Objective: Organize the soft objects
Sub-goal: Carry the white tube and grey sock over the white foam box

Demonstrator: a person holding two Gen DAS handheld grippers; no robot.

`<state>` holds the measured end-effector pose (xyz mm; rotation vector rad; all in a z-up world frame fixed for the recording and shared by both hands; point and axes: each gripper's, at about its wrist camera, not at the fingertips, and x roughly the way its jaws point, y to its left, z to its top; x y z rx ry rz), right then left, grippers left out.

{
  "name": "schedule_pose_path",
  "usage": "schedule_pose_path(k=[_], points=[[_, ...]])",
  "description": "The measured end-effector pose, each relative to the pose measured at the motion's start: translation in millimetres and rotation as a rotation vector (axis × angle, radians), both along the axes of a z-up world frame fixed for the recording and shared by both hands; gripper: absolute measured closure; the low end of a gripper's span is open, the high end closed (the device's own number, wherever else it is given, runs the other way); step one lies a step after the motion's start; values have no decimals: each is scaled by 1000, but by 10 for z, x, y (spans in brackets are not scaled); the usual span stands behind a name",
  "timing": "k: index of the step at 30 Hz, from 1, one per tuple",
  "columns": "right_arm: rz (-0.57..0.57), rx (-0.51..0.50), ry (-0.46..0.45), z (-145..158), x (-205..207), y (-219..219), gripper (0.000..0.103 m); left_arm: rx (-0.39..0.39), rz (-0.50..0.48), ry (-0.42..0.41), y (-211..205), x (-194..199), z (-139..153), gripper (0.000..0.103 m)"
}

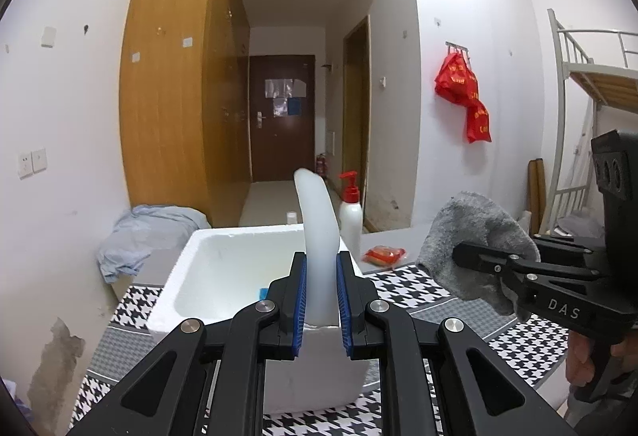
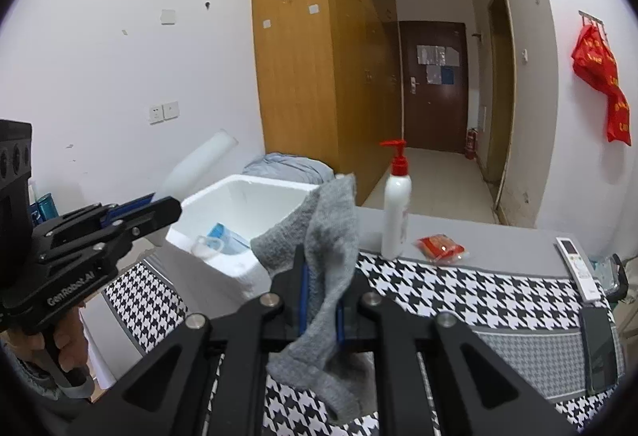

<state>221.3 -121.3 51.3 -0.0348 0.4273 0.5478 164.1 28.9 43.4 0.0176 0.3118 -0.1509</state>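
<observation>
1. Left claw (image 1: 321, 288) clamped on white foam strip (image 1: 317, 212), upright above box (image 1: 191, 260): likely for dropping in.
2. Right claw (image 2: 321, 296) pinching grey cloth (image 2: 327, 236), near-right of box, clear of table (image 2: 478, 292).

There were two grippers (image 1: 321, 300) (image 2: 321, 300), one foam box (image 1: 239, 236), one pump bottle (image 2: 395, 212), one grey sock (image 2: 331, 236), one red packet (image 2: 440, 246) and one remote (image 2: 578, 264).

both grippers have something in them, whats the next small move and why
Probably ease the left gripper forward over the foam box and lower its white soft strip in: the box stands open just ahead, while the right gripper holds the grey sock beside it.
</observation>
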Motion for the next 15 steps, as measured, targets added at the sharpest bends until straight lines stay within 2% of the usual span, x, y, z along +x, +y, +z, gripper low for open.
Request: schedule_pose_path(k=[15], points=[[69,3,-20,118,140,342,90,-11,69,20,228,183,-10,88]])
